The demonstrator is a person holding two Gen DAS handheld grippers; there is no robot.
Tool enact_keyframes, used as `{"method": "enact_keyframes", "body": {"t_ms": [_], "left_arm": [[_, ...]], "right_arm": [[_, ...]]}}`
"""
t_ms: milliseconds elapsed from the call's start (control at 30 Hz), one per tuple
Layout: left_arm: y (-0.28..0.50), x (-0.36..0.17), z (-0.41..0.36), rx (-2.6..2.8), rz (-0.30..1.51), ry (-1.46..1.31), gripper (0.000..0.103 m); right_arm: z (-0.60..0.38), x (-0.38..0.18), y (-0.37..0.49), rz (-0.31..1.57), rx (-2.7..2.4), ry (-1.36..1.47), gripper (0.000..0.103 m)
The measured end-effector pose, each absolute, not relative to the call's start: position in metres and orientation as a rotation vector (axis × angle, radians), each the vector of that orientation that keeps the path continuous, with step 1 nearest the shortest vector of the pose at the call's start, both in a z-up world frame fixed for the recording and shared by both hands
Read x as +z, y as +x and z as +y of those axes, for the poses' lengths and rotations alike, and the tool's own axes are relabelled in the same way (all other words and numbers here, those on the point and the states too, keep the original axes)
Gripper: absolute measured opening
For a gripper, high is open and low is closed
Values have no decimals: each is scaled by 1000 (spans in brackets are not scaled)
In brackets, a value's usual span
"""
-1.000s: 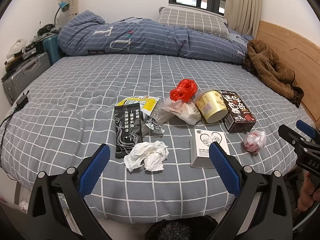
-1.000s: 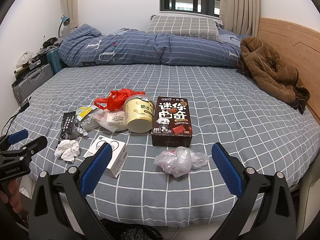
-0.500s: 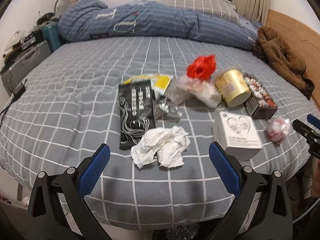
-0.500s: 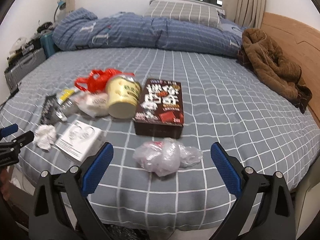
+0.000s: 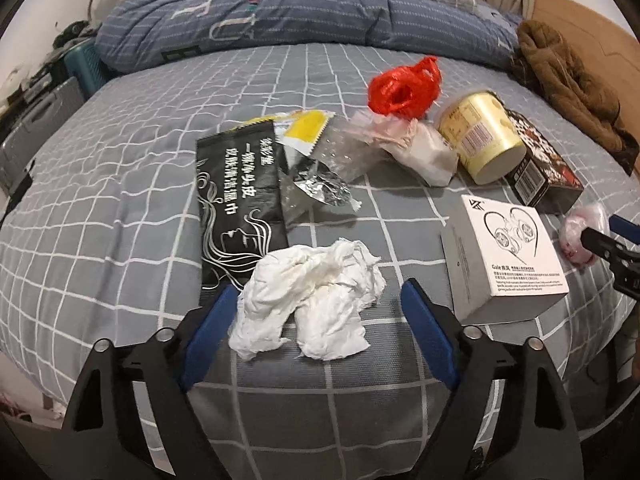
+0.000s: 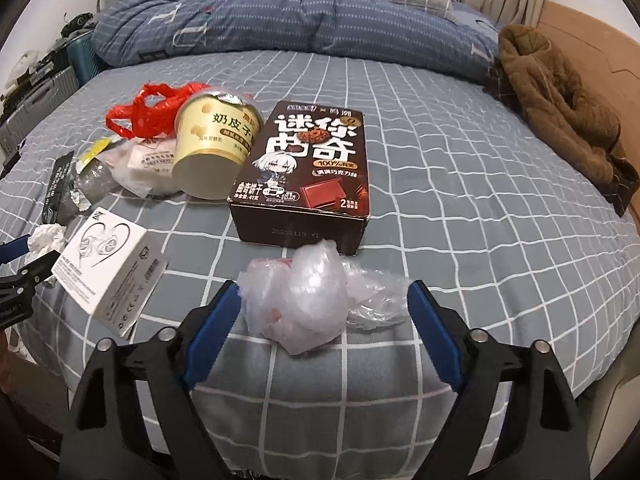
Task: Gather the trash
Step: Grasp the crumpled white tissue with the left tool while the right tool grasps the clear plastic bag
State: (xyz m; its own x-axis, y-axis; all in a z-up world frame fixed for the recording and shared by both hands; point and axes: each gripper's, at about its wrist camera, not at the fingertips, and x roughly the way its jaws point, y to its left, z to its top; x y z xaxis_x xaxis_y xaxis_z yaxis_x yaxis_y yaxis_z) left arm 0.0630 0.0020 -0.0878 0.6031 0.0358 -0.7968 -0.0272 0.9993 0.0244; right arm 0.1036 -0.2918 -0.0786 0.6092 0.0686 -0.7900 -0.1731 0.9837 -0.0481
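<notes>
Grey checked bedsheet (image 5: 120, 208) carries the litter. Left gripper (image 5: 316, 316): jaws spread wide, crumpled white tissue (image 5: 308, 300) lying between the blue pads, its left edge at the left pad. Right gripper (image 6: 324, 312): jaws likewise apart, clear plastic bag (image 6: 312, 300) between them, nearer the left pad, not clamped.

Ahead of the gripper spreads a bed (image 5: 120, 184) in grey grid-check sheet, a rumpled blue duvet (image 5: 304, 20) heaped at its far side. Far right, a wooden headboard (image 6: 580, 40) (a brown coat (image 6: 560, 108) against it). Far left, suitcases (image 5: 36, 120) by the wall.
</notes>
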Motion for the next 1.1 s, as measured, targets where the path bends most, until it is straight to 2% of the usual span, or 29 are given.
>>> {"method": "enact_keyframes", "body": {"t_ms": [67, 167, 233, 300, 467, 700, 1100], "left_arm": [[66, -90, 2, 32, 930, 12, 73], [69, -94, 5, 20, 946, -14, 56], [70, -95, 6, 14, 948, -25, 50], [70, -96, 6, 19, 948, -16, 39], [70, -95, 6, 29, 960, -15, 27], [64, -83, 9, 35, 945, -23, 24], [50, -52, 8, 16, 907, -61, 24]], "right_arm": [[-291, -82, 107, 921, 145, -115, 76], [-289, -85, 111, 941, 150, -109, 68], [-286, -85, 110, 941, 148, -120, 67], [-284, -86, 110, 945, 150, -129, 64], [-286, -88, 111, 965, 155, -105, 56], [-288, -79, 109, 952, 151, -86, 48], [-287, -52, 99, 890, 188, -45, 48]]}}
